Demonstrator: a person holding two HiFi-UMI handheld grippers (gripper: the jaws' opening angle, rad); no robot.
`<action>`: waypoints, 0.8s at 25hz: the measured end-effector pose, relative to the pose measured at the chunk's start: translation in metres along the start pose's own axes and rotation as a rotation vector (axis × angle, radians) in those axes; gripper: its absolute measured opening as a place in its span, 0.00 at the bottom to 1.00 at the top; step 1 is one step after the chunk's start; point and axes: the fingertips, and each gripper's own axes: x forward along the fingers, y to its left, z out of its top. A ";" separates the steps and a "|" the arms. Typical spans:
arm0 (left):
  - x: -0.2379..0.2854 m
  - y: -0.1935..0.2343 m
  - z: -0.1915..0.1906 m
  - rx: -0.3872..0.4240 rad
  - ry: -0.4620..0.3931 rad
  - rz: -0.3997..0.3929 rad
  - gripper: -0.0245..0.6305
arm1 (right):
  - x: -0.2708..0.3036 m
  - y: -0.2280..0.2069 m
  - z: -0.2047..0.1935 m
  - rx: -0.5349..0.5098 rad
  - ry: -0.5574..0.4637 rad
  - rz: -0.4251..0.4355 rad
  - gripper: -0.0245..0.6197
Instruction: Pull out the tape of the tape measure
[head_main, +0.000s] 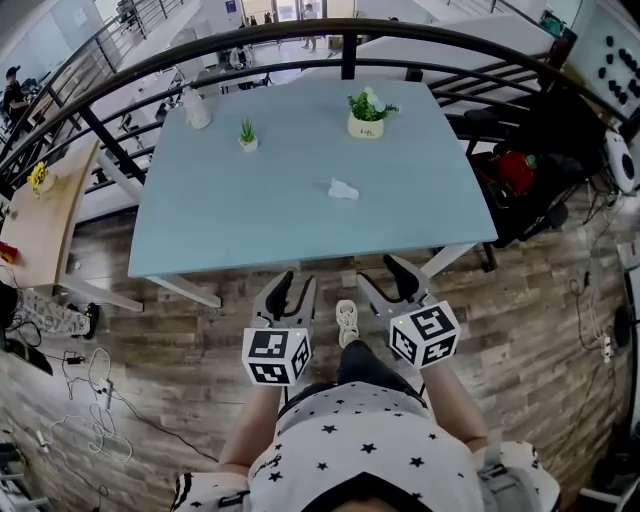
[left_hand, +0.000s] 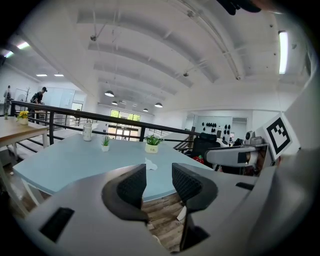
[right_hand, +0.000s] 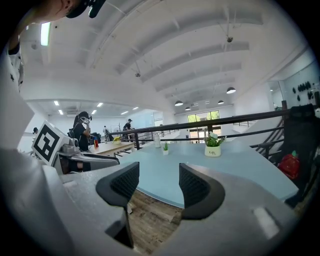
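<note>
A small white object (head_main: 343, 189) lies near the middle of the light blue table (head_main: 220, 220); it is too small to tell whether it is the tape measure. It also peeks above the left jaws as a white object (left_hand: 150, 164) in the left gripper view. My left gripper (head_main: 296, 290) and right gripper (head_main: 385, 280) hang side by side over the wooden floor, short of the table's near edge and close to the person's body. Both are open with nothing between the jaws. The left gripper (left_hand: 159, 180) and the right gripper (right_hand: 159, 182) both face the table.
At the table's far side stand a white pot with a green plant (head_main: 366, 115), a tiny potted plant (head_main: 247, 135) and a white bottle (head_main: 196, 108). A black railing (head_main: 340, 45) curves behind. A wooden desk (head_main: 45, 215) is left, dark chairs and bags (head_main: 520, 175) right, cables (head_main: 90, 400) on the floor.
</note>
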 end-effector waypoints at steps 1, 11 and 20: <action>0.008 0.004 0.002 -0.002 0.001 0.004 0.25 | 0.008 -0.005 0.002 -0.004 0.003 0.004 0.40; 0.096 0.035 0.035 -0.030 0.005 0.012 0.25 | 0.088 -0.065 0.029 -0.055 0.066 0.048 0.40; 0.160 0.059 0.053 -0.059 0.027 0.033 0.25 | 0.151 -0.109 0.036 -0.089 0.135 0.090 0.40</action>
